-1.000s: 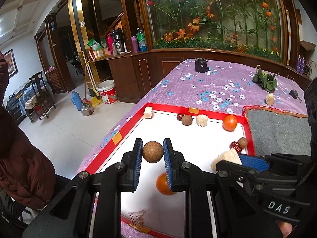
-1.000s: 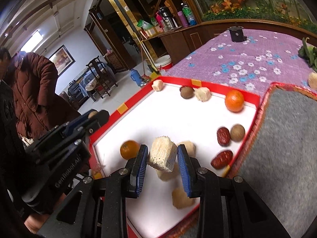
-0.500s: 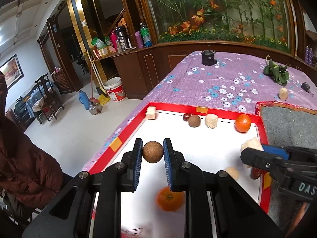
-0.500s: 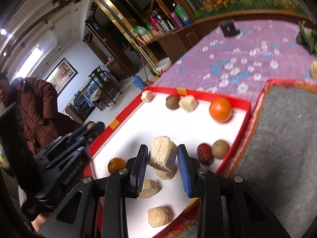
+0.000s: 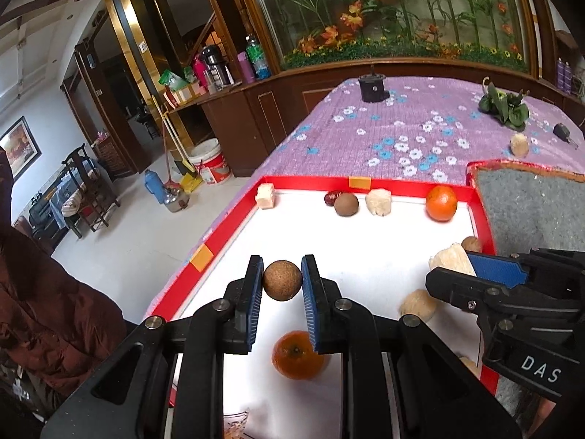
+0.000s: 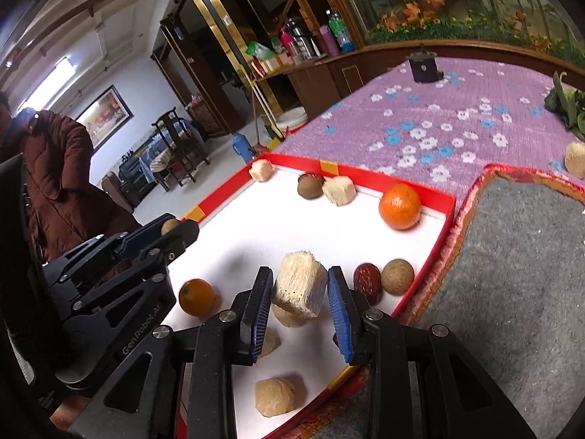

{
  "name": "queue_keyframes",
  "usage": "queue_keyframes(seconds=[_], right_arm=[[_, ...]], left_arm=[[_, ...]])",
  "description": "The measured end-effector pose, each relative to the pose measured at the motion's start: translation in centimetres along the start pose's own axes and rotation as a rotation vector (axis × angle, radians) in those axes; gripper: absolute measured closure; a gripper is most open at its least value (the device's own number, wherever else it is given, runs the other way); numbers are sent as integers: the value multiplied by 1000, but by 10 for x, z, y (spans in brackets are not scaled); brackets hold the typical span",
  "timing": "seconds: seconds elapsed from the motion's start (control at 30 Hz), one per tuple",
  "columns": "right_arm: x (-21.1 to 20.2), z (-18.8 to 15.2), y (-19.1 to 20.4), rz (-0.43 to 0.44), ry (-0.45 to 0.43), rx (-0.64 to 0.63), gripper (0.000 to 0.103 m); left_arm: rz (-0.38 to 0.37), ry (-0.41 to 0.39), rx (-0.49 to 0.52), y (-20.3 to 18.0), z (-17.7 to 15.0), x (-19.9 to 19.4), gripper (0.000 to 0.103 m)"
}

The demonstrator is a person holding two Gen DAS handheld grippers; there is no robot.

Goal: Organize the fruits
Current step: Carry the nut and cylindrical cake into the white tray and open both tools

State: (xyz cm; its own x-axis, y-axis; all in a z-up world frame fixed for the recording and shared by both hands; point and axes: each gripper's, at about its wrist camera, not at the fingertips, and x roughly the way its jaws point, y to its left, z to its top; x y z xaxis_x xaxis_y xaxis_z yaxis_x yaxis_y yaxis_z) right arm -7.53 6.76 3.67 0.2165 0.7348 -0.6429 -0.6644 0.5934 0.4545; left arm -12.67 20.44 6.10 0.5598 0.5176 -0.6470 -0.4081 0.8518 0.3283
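My left gripper point(image 5: 282, 283) is shut on a round brown fruit point(image 5: 282, 280), held above the white tray with a red rim point(image 5: 234, 216). An orange point(image 5: 298, 355) lies on the tray just below it. My right gripper point(image 6: 299, 289) is shut on a pale fibrous chunk point(image 6: 300, 284), over the tray's near right part. In the left wrist view the right gripper point(image 5: 475, 274) enters from the right with that chunk point(image 5: 449, 260). In the right wrist view the left gripper point(image 6: 175, 228) stands at the tray's left rim. Along the far rim lie another orange point(image 6: 399, 206), a brown fruit point(image 6: 309, 186) and pale chunks point(image 6: 339, 190).
A red date point(image 6: 367, 282) and a brown fruit point(image 6: 397, 277) sit by the tray's right rim, with more pale chunks point(image 6: 278, 397) near the front. A grey mat point(image 6: 512, 274) lies right of the tray on the purple flowered cloth point(image 5: 420, 135). A person in a brown coat point(image 6: 55, 183) stands at the left.
Both grippers have shifted slightly over the tray and kept their grips. In the left wrist view the near orange sank lower in the picture and the right gripper moved toward the right edge.
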Motion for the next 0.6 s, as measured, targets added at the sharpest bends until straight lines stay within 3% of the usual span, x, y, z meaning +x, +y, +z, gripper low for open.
queue_keyframes(seconds=[0.3,0.37,0.43,0.5,0.6], right_arm=[[6,-4,1,-46,39,-12,70],[0,-3,1,-36,18,-7,69],[-15,-1,4,-26,-61,-21,68],[-36,-2,10,-56,-185,-62,57],[-66,-7,16,-106,-376,-112,38]], left_arm=[[5,68,-32,0,-6,6,82],[-11,76,-62,4,-6,3,67],[-18,48,-95,10,-5,-7,59],[-23,-6,-134,18,-2,-24,54],[-17,-132,-180,29,1,-59,29]])
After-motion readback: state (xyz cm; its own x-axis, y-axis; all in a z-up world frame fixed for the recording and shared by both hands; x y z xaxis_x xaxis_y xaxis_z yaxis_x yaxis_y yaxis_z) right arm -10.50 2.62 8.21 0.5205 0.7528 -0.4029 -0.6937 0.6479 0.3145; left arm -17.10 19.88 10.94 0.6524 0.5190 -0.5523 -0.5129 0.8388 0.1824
